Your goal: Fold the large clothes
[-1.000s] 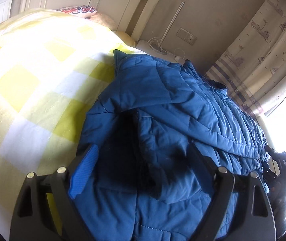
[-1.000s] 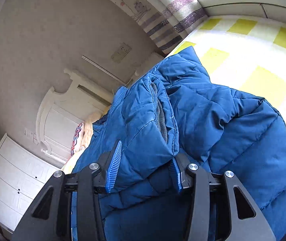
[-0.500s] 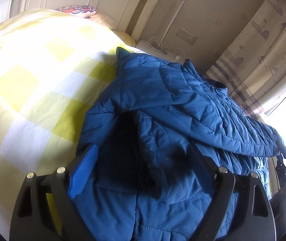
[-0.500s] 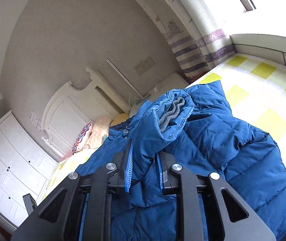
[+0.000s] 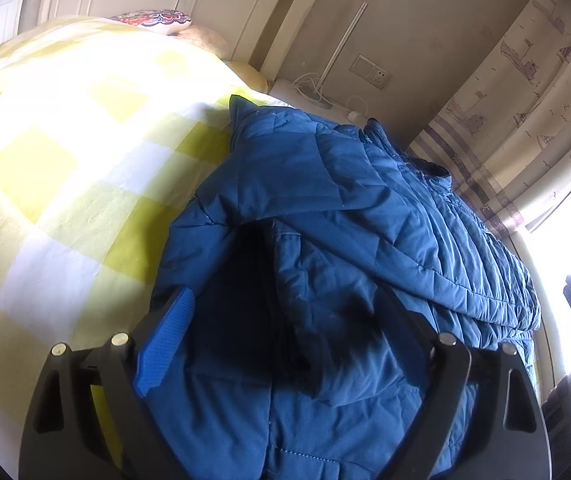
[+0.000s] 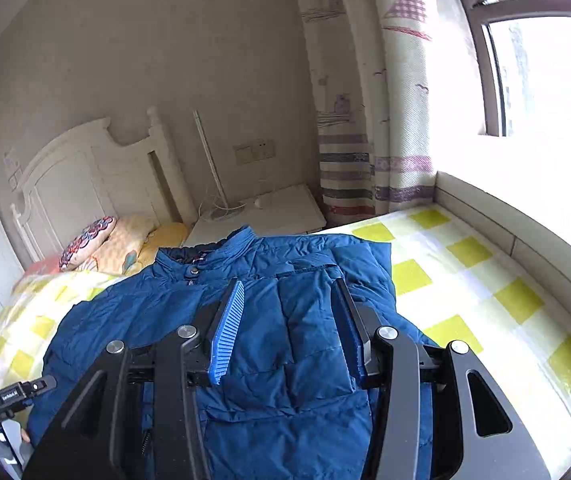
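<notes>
A blue puffer jacket (image 6: 285, 344) lies collar-away on the yellow-and-white checked bed (image 6: 465, 280). One sleeve (image 6: 313, 304) lies folded over its front. My right gripper (image 6: 288, 282) hovers above that sleeve; its jaws are opening and the pads touch nothing. In the left wrist view the same jacket (image 5: 365, 216) fills the middle. My left gripper (image 5: 285, 296) stands wide open low over a folded flap (image 5: 325, 300) near the hem. The flap lies between its fingers, and the blue pad (image 5: 165, 340) is clear of the cloth.
Patterned pillows (image 6: 93, 236) lie against the white headboard (image 6: 85, 176). A white nightstand (image 6: 269, 212) with cables stands beyond the collar, beside a striped curtain (image 6: 365, 168) and a bright window (image 6: 545, 80). A padded ledge (image 6: 525, 232) runs along the bed's right side.
The right gripper was shut on the sleeve cuff and carried it up over the jacket. It has let go, rolled upright and risen; the sleeve now lies flat. The left gripper kept still.
</notes>
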{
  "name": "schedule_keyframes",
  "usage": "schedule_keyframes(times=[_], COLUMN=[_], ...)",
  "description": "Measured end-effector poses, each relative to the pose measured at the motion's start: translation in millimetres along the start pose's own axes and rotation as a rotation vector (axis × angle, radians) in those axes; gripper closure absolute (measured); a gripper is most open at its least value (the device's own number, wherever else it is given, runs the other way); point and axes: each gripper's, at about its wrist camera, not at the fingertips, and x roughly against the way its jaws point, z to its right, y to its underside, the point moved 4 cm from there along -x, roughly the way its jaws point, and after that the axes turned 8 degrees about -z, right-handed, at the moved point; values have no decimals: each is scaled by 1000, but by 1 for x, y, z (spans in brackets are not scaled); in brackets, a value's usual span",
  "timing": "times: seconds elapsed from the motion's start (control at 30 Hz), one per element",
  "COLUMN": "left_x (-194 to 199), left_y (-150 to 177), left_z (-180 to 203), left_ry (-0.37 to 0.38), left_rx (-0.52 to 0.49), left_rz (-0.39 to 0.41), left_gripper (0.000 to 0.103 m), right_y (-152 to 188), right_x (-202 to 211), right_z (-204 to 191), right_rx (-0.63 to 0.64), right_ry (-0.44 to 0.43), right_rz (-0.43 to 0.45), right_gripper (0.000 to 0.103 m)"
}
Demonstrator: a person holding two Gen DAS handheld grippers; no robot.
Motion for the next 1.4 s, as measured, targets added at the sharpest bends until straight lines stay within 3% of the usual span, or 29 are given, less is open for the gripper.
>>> schedule_keyframes(times=[0.1,0.17,0.2,0.33,0.4,0.53,0.6,0.7,0.8,0.83,0.9,0.97,1.03,1.1,1.17,1.3,1.4], left_x=[0,0,0,12,25,26,0,-58,-60,-55,-41,-35,-49,-84,-115,-99,-62], left_y=[0,0,0,-2,-10,-33,-39,-33,-27,-30,-47,-70,-94,-110,-113,-113,-99], left_z=[0,0,1,13,34,97,115,108,114,118,125,131,127,103,82,90,99], left_ry=[2,3,1,-93,-51,-16,-44,-139,-198,-180,-120,-148,-170,-267,-238,-255,-170], left_rx=[1,3,2,-6,-27,-166,-202,-194,-255,-251,-231,-229,-205,-158,-96,-113,-107], left_rz=[1,1,1,25,72,120,69,-80,-68,-79,-46,12,3,-77,-182,-126,-2], left_gripper=[13,13,13,17,17,12,12,12,10,11,10,9,8,7,2,6,7], right_y=[3,23,33,34,35,36,36,36,36,36,36,36,36,37,37,37,37], right_x=[-39,-83,-96,-99,-99,-99,-96,-96,-95,-95,-96,-96,-96,-96,-96,-96,-96], right_z=[-19,-15,-12,-4,-2,-5,-7,-5,-5,-5,-5,-6,-5,-6,-7,-6,-6], right_rx=[128,164,168,148,134,139,136,126,123,122,124,124,122,119,117,110,105], right_ry=[46,108,99,75,56,62,59,44,35,36,38,38,35,34,24,16,9], right_rz=[-108,-283,-313,-307,-306,-306,-305,-300,-298,-300,-303,-303,-302,-302,-300,-302,-301], right_gripper=[50,44,43,42,42,42,42,42,41,41,41,41,41,41,41,40,40])
